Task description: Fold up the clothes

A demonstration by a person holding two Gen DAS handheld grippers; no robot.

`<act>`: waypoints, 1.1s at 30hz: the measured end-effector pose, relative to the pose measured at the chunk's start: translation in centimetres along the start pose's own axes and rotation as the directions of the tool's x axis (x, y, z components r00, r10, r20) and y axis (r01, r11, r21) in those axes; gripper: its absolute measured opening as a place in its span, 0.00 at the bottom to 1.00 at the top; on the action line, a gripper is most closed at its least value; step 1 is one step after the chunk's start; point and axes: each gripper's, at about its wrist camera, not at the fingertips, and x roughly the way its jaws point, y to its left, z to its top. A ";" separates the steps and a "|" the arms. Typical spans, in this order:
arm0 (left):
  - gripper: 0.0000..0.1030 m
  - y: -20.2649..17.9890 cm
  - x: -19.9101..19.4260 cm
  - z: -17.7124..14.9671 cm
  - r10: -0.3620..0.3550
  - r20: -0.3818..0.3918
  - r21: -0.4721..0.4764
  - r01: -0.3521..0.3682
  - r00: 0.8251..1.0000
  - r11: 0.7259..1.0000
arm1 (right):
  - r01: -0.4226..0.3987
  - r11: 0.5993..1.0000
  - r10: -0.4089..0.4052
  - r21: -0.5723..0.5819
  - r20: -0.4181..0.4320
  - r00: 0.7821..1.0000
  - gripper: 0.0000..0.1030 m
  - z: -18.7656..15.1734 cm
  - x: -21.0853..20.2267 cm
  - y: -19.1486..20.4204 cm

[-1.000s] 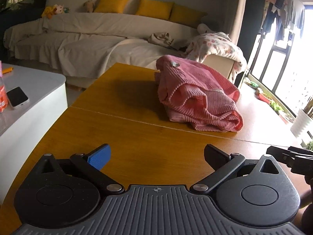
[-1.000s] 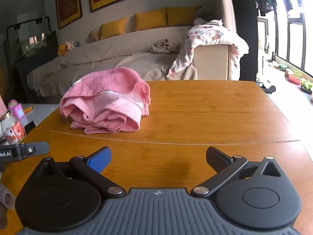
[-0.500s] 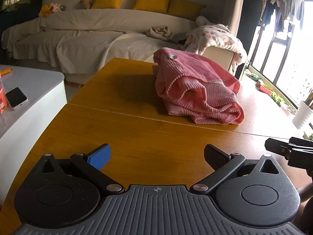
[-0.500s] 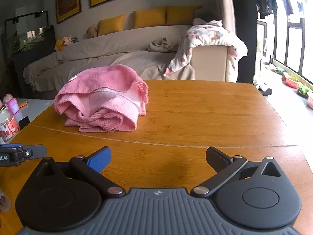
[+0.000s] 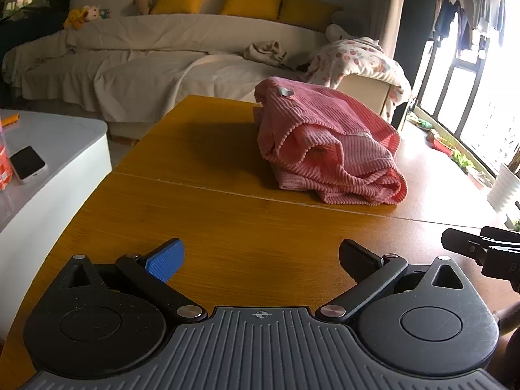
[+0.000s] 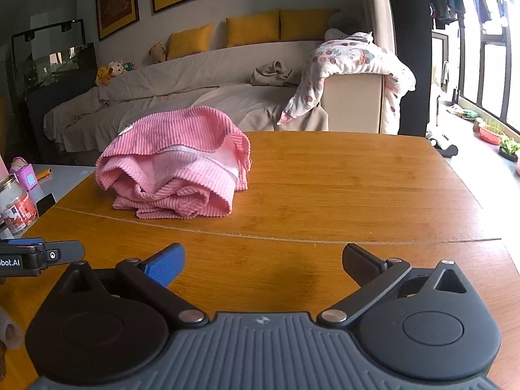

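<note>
A pink ribbed garment (image 5: 325, 149) lies folded in a bundle on the wooden table (image 5: 208, 221), past the table's seam. It also shows in the right wrist view (image 6: 175, 169), left of centre. My left gripper (image 5: 261, 260) is open and empty, low over the near table, well short of the garment. My right gripper (image 6: 263, 261) is open and empty, also over the near table. Each gripper shows at the edge of the other's view.
A white side table (image 5: 48, 149) with a phone (image 5: 27, 164) stands left of the wooden table. A jar (image 6: 16, 206) stands on it. A covered sofa (image 5: 146, 58) with a patterned blanket (image 6: 351, 61) is behind. Windows and plants are at the right.
Both grippers have drifted slightly, so the garment sits a little nearer and lower in view. Both stay open and empty. The garment has not moved.
</note>
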 end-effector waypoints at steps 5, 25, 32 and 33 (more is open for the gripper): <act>1.00 -0.1 -0.2 -0.1 0.001 0.000 -0.001 -0.001 1.000 1.000 | -0.002 1.000 0.002 0.008 0.000 1.000 1.00 0.0 0.0 -0.2; 1.00 0.0 -0.1 0.0 -0.004 -0.001 -0.005 0.004 1.000 1.000 | -0.009 0.999 0.009 0.048 -0.004 1.000 1.00 -0.2 -0.1 -0.5; 1.00 0.1 -0.1 0.0 -0.004 -0.001 -0.006 0.004 1.000 1.000 | -0.012 0.998 0.013 0.064 -0.005 1.000 1.00 -0.2 0.0 -0.8; 1.00 0.1 -0.1 0.0 -0.005 -0.001 -0.006 0.005 1.000 1.000 | -0.013 0.998 0.013 0.065 -0.005 1.000 1.00 -0.2 0.0 -0.8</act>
